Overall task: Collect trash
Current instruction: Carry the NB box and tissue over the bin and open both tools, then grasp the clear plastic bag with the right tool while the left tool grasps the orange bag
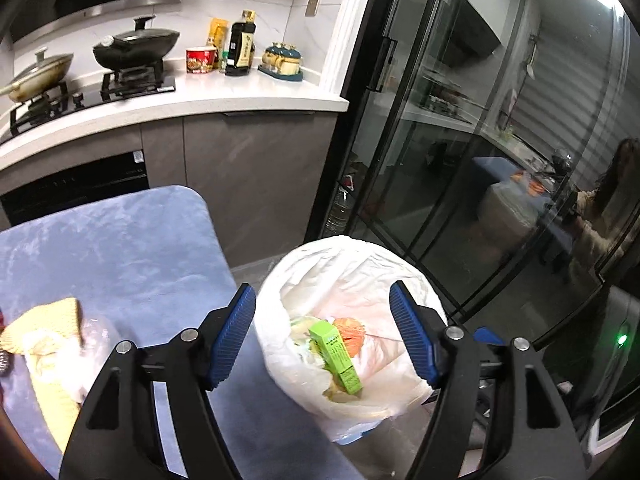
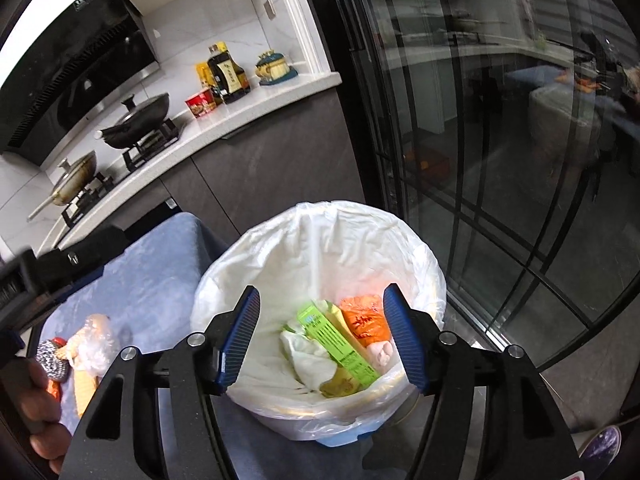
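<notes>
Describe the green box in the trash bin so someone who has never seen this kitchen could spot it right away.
Find the round trash bin lined with a white plastic bag, standing on the floor between the blue-covered table and the dark glass doors. Inside, among a white crumpled wrapper and an orange packet, lies the long narrow bright green cardboard box. It is the only green, straight-edged item there.

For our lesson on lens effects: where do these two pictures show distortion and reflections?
Left wrist view: the white stone countertop bows, and the dark glass door mirrors the room. Right wrist view: the door's black frame bars curve, and the corners vignette black.
</notes>
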